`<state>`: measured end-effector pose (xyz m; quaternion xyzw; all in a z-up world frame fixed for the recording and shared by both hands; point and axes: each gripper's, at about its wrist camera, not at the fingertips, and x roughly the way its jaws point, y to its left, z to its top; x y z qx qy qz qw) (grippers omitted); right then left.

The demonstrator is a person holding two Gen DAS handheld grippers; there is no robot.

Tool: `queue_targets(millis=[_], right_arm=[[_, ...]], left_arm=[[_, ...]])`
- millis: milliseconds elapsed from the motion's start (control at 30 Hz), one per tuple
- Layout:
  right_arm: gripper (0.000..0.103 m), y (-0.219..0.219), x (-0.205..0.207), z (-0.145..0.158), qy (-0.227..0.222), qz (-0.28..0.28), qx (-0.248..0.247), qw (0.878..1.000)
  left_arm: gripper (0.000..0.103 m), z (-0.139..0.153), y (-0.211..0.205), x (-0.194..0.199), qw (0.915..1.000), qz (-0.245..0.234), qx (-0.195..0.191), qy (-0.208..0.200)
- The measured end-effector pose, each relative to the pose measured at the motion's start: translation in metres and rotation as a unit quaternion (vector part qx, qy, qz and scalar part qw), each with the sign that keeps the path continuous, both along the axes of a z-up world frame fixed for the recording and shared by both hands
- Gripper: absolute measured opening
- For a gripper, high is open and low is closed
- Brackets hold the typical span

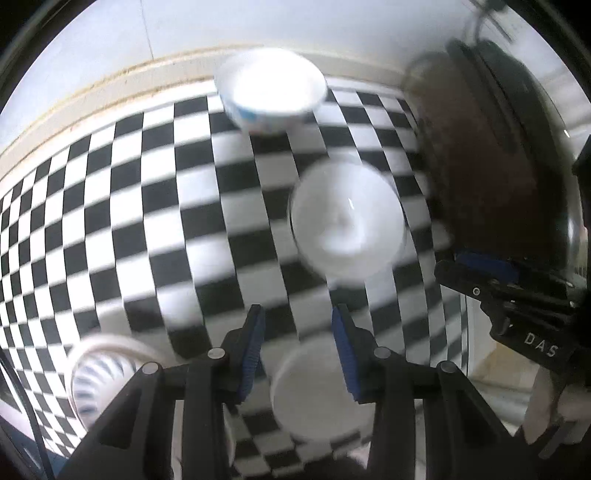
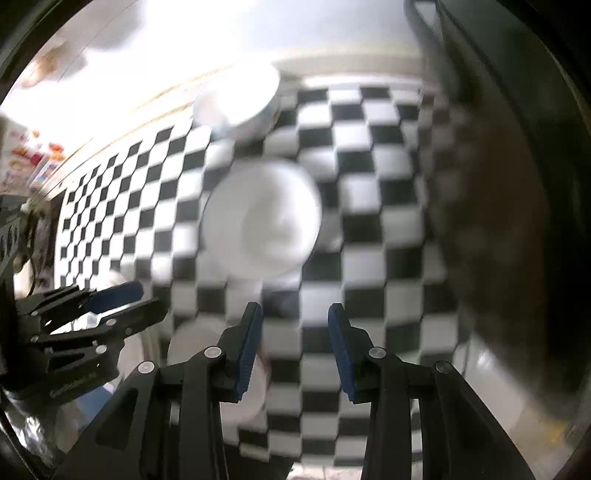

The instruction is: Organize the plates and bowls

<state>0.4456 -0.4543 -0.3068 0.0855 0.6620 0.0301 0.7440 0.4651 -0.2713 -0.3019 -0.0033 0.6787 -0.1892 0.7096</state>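
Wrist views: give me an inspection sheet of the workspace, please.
Surface: checkered cloth, black and white.
Job's things: white bowl mid-cloth; blue-patterned bowl at far edge; striped bowl and white dish near; all blurred.
Clutter: large dark round object, right; unidentifiable.
Grippers: left gripper open, empty; right gripper open, empty.
Cables: thin dark cable at left.
Surroundings: pale wall.

Glossy white ceramic-looking bowl (image 1: 347, 218) on a smooth checkered cloth (image 1: 147, 221).
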Motion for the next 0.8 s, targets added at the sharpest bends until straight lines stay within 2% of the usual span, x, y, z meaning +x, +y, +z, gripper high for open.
queue_targets(millis=[133,267,600,633,667,800], right_arm=[[0.040,-0.005,0.048,-0.017,0.010,-0.003,-0.024,1.000],[0.040,0.000,0.072,-0.040,0.032,0.007,-0.042,0.999],[0.026,0.002,0.092,-0.078,0.071,0.013,-0.054,0.996],[0.025,0.002,0.094,-0.081,0.076,0.013,-0.050,0.996],[0.021,0.003,0.094,-0.084,0.079,0.014,-0.045,0.996],[0.008,0.008,0.097,-0.093,0.090,0.014,-0.032,0.995]], left_arm=[[0.035,-0.013,-0.014,0.040,0.9997,0.014,-0.009,0.015],[0.035,-0.032,-0.023,0.062,0.9993,0.013,-0.006,0.034],[0.034,-0.076,-0.030,0.073,0.9968,0.001,0.007,0.079],[0.033,-0.078,-0.029,0.073,0.9968,0.001,0.004,0.080],[0.025,-0.081,-0.028,0.072,0.9968,0.000,0.001,0.080],[0.017,-0.089,-0.028,0.069,0.9961,-0.015,-0.001,0.087]])
